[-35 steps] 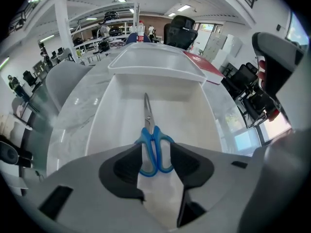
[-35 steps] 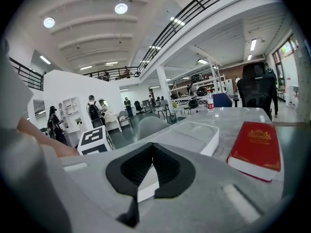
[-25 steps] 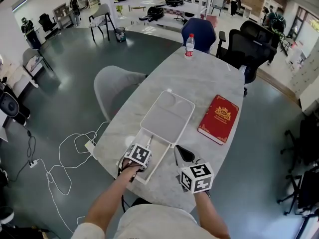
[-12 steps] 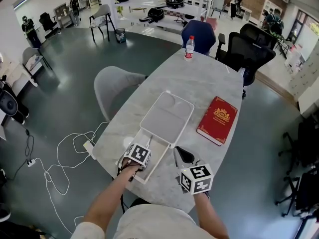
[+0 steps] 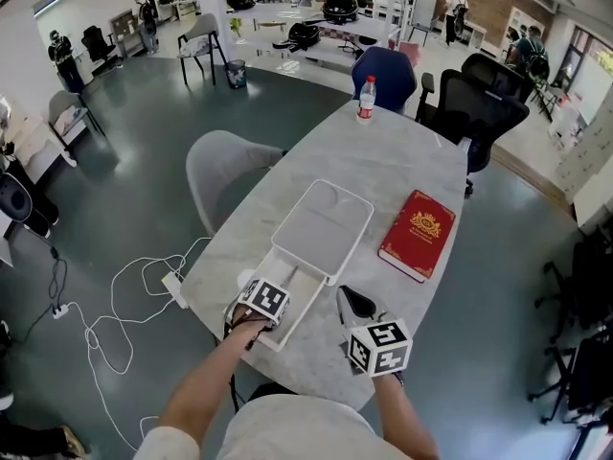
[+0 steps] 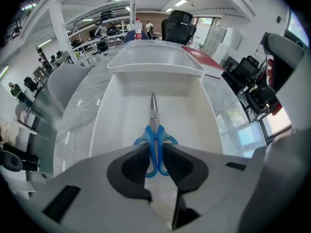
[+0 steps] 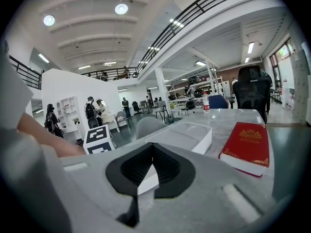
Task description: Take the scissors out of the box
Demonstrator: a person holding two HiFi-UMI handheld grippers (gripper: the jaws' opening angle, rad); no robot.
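Low in the frame, the left gripper (image 6: 155,148) has just been closing its jaws and pinches the scissors (image 6: 153,114); the right gripper (image 7: 153,147) has its jaws touching, empty.

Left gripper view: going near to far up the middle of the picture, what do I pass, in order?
scissors, lying in the box → white lid across the box's far end → water bottle

A long pale marble-patterned bench (image 5: 402,151) stands on a glossy dark grey-green floor (image 5: 124,161), a grey shell chair (image 5: 218,166) beside it, black office chairs (image 5: 479,99) at its far end. Round ceiling lights (image 7: 121,8) glow above; a black-railed mezzanine (image 7: 194,16) runs along white walls.
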